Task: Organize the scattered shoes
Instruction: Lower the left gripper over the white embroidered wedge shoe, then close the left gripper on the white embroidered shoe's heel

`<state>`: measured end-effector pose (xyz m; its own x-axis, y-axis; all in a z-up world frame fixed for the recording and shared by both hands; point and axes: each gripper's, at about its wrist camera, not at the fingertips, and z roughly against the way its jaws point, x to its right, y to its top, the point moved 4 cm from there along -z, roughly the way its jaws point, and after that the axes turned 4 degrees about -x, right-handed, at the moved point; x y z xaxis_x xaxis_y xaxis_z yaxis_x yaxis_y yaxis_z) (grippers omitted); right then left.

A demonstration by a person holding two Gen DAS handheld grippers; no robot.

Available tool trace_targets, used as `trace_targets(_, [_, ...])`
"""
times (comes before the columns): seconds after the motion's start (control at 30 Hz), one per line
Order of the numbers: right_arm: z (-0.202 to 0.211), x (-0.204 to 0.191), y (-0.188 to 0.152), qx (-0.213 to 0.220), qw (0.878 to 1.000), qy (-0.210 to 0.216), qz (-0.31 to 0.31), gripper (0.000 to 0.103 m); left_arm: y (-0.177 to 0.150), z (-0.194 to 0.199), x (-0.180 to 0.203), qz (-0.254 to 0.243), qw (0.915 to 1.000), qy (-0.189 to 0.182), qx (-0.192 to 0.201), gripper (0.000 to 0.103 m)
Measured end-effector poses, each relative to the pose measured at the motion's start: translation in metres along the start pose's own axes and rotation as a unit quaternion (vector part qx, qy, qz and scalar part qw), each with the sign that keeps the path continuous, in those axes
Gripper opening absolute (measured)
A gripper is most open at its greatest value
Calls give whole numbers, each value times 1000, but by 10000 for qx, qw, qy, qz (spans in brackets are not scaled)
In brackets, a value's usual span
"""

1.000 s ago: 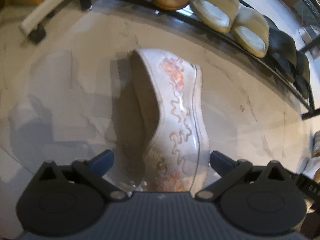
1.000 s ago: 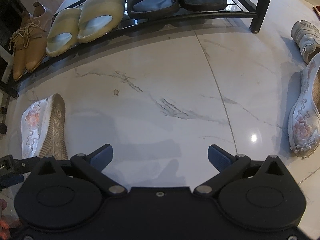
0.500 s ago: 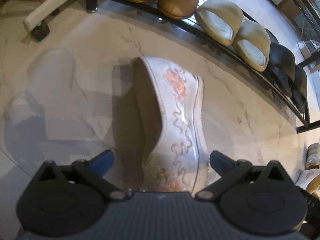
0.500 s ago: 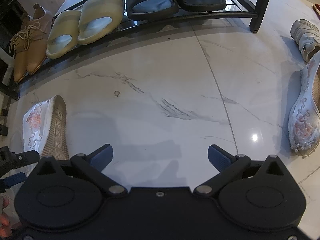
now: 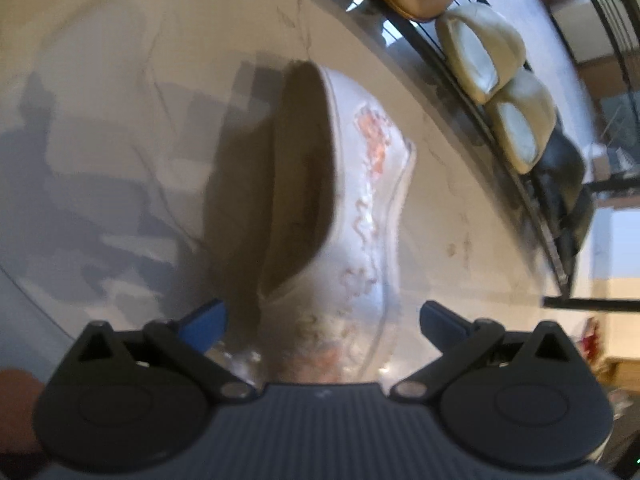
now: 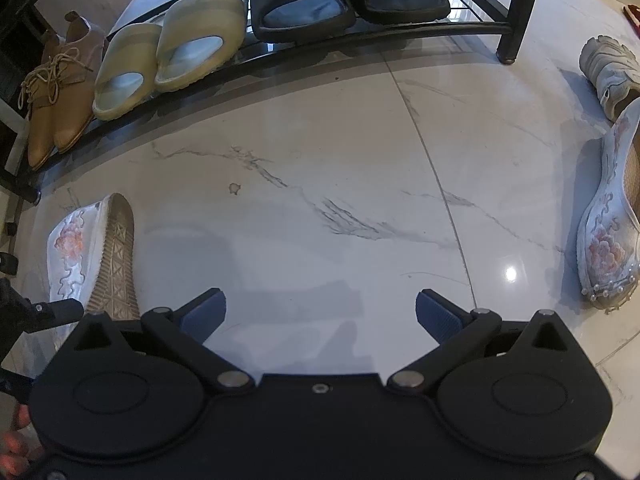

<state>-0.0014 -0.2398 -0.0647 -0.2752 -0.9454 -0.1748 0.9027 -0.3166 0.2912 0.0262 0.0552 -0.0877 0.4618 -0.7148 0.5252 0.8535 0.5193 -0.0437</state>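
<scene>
The left claw [image 5: 322,320] is spread wide, its fingers either side of the toe of a white flat [image 5: 360,208] lying on its side on the floor [image 6: 320,200], touching neither side. The right claw [image 6: 318,312] is also open, over bare floor. Its matching flat [image 6: 608,232] lies well to that claw's right, beside a sneaker [image 6: 608,68]. Ahead, the rack [image 6: 400,36] holds slides and brown shoes.
</scene>
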Motion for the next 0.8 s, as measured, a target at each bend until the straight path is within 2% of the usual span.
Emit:
trace_targets(0.33, [-1, 1, 0, -27, 10000, 25, -41, 103, -1, -7, -7, 415, 9990, -91, -117, 102])
trace_targets(0.57, [-1, 1, -1, -50, 10000, 31, -74, 103, -3, -10, -5, 351, 9993, 87, -92, 102])
trace_targets(0.67, [-1, 2, -1, -62, 9999, 32, -96, 103, -5, -10, -2, 263, 9996, 100, -51, 95])
trace_targets(0.73, [-1, 2, -1, -69, 9999, 35, -114, 103, -4, -10, 0, 206, 9998, 70, -32, 84])
trace_targets(0.8, [-1, 2, -1, -74, 9999, 37, -128, 103, -4, -10, 2, 181, 9998, 38, -48, 81])
